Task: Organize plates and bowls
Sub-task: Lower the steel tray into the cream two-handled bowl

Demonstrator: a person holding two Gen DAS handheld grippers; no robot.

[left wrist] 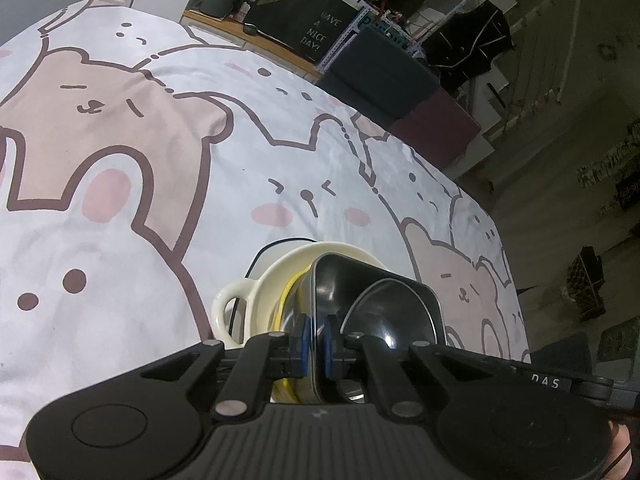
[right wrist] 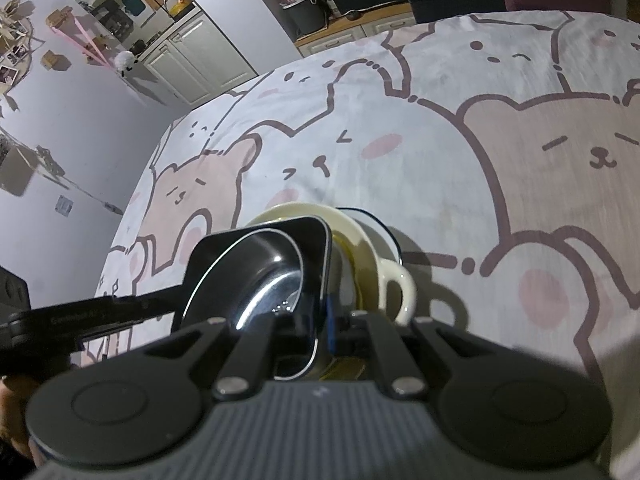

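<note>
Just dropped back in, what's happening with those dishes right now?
A person holds a gripper in each hand, and both are clamped on the rim of the black square dish: the left gripper on one side, the right gripper on the opposite side. The dish sits tilted in a cream handled bowl on the bear-print cloth.

Your stack of dishes sits on the tabletop [left wrist: 120, 208], near its front edge. At the bottom is a handled bowl [left wrist: 260, 300], its handle [left wrist: 228, 312] to the left in the left wrist view. A square dish [left wrist: 360, 292] is nested in it, tilted. Your left gripper [left wrist: 314, 344] clamps the dish's left wall; your right gripper [right wrist: 320, 330] clamps the opposite wall. A cabinet [left wrist: 304, 28] stands behind the tabletop.
</note>
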